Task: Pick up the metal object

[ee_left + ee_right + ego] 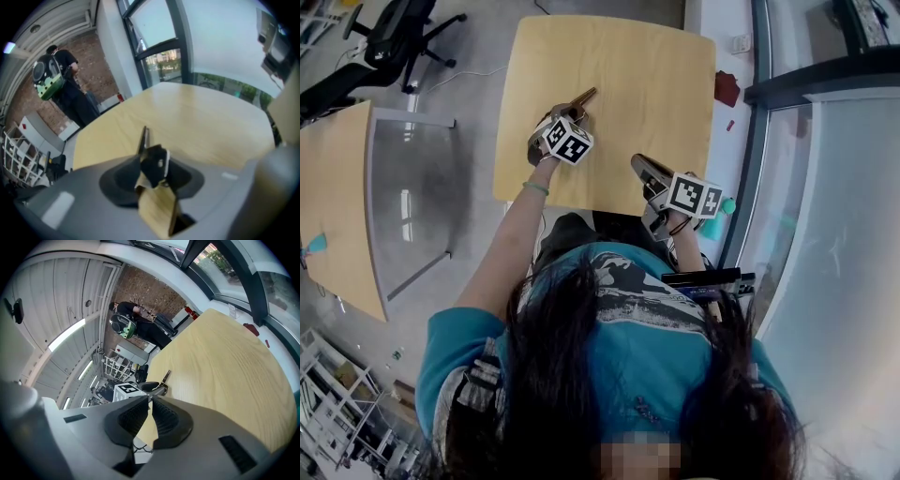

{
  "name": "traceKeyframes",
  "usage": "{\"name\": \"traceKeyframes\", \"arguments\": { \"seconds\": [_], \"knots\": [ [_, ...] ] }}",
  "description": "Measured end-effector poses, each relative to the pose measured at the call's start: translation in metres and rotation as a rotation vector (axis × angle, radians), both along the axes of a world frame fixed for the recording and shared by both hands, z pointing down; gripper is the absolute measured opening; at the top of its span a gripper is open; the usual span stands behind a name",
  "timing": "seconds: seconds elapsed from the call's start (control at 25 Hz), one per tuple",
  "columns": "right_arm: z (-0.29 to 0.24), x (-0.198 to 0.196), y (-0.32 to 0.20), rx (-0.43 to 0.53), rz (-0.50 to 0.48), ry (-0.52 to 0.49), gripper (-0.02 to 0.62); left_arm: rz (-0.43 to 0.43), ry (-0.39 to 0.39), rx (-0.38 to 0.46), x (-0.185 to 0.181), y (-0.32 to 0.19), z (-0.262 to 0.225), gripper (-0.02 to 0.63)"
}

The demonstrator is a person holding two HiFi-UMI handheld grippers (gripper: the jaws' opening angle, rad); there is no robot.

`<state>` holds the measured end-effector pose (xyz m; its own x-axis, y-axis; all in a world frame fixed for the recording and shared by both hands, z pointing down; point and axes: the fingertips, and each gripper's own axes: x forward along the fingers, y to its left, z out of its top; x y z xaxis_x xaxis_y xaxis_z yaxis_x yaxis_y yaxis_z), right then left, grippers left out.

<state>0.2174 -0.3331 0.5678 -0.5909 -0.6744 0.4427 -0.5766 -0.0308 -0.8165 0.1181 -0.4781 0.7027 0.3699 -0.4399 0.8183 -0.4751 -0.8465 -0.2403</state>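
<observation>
A slim metal object [584, 97] with a dark grip pokes out past my left gripper [572, 114] over the middle of the light wooden table [647, 66]. In the left gripper view the left gripper [152, 161] is shut on the metal object [143, 137], its thin blade pointing away over the tabletop [211, 126]. My right gripper [639, 164] hangs near the table's front edge, shut and holding nothing. The right gripper view shows the right gripper [151, 399] with its pads together, and beyond it the metal object [165, 377] beside the left gripper's marker cube [125, 389].
A person with a green backpack [49, 77] stands beyond the table's far side by a brick wall. An office chair [394, 37] and a second wooden table [333, 206] are at the left. A window sill with a dark red item [727, 87] runs along the right.
</observation>
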Motion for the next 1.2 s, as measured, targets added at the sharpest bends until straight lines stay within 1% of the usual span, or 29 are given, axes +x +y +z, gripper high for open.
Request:
{"name": "traceKeyframes", "arguments": {
  "seconds": [0.12, 0.2, 0.32, 0.6, 0.8, 0.88, 0.96, 1.08, 1.2],
  "knots": [
    [0.0, -0.002, 0.001, 0.002, -0.006, 0.001, 0.034, 0.031, -0.026, 0.015, 0.0, 0.002, -0.002, 0.118],
    [-0.002, -0.008, 0.001, 0.007, -0.013, 0.002, 0.034, 0.037, -0.013, 0.003, -0.001, 0.007, -0.007, 0.098],
    [-0.006, -0.019, 0.001, 0.014, -0.027, 0.006, 0.034, 0.022, 0.044, -0.011, -0.005, 0.017, -0.018, 0.089],
    [-0.008, -0.053, 0.004, 0.025, -0.072, 0.007, 0.034, 0.041, 0.15, 0.049, -0.021, 0.049, -0.063, 0.086],
    [0.001, -0.063, 0.007, 0.042, -0.108, 0.007, 0.034, 0.045, 0.241, 0.073, -0.019, 0.084, -0.1, 0.086],
    [-0.002, -0.082, 0.014, 0.047, -0.116, 0.015, 0.034, 0.035, 0.286, 0.075, -0.036, 0.104, -0.121, 0.087],
    [-0.012, -0.113, 0.026, 0.05, -0.115, 0.022, 0.034, 0.033, 0.311, 0.08, -0.068, 0.127, -0.144, 0.086],
    [-0.023, -0.15, 0.046, 0.058, -0.103, 0.028, 0.034, 0.059, 0.32, 0.091, -0.109, 0.16, -0.169, 0.086],
    [-0.025, -0.172, 0.065, 0.069, -0.085, 0.027, 0.034, 0.094, 0.317, 0.114, -0.134, 0.187, -0.185, 0.086]
  ]
}}
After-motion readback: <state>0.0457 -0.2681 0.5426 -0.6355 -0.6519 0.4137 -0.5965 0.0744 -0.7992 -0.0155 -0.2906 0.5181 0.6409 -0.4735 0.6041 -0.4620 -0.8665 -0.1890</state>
